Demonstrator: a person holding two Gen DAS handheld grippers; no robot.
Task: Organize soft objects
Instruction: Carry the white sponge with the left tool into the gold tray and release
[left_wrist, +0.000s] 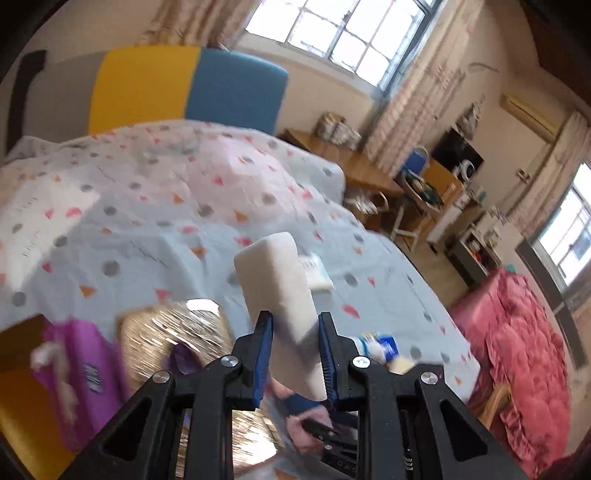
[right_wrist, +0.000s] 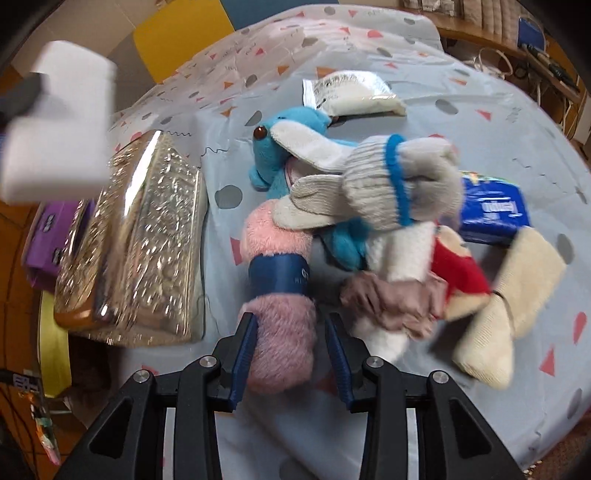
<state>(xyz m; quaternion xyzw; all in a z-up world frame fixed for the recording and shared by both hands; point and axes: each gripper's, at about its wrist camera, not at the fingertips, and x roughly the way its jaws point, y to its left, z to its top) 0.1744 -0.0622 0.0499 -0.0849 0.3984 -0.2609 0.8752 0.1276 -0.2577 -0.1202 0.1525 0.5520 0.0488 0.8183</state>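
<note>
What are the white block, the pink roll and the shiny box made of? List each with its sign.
White block: likely foam or sponge; matte, pinched in where the left gripper clamps it.
Pink roll: plush or fleece fabric; fuzzy pile, with a smooth blue band around its middle, between the right gripper pads.
Shiny box: metallic-looking, embossed, mirror glints; metal or foil, cannot tell.

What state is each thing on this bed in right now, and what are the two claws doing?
Left gripper: shut on the white foam block, lifted off the bed.
Right gripper: closed around the pink fluffy roll, which lies on the bedsheet.
Blue plush toy: lying in the pile.
White sock: draped over the pile.
Gold box: lying on the bed's edge.
Blue tissue pack: lying flat.
</note>
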